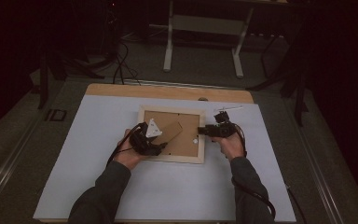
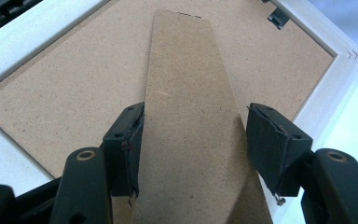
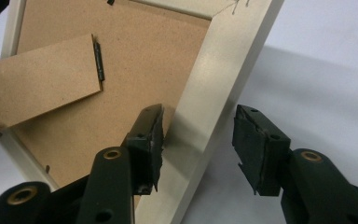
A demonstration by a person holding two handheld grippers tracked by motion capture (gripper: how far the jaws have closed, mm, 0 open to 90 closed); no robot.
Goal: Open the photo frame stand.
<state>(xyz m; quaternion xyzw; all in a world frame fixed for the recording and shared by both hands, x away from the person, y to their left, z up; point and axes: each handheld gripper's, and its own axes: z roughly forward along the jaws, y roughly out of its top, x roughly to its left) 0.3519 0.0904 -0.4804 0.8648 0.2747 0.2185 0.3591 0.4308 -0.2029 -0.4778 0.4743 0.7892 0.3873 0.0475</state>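
Observation:
A light wooden picture frame (image 1: 186, 159) lies face down on the white table top, its brown backing board (image 1: 189, 122) up. A cardboard stand (image 1: 170, 133) crosses the backing at a slant. My left gripper (image 1: 161, 145) comes in from the frame's left, and its jaws straddle the stand (image 2: 191, 84). The left pad touches the stand's edge and a thin gap shows at the right pad, so my left gripper (image 2: 193, 140) is open. My right gripper (image 1: 203, 131) is open around the frame's right rail (image 3: 214, 74), the outer pad clear of it.
The white table top (image 1: 121, 186) has a wooden strip (image 1: 168, 91) along its far edge. A small white and black part (image 1: 226, 111) lies just beyond the frame's far right corner. Table legs (image 1: 168, 46) and cables stand on the dark floor behind.

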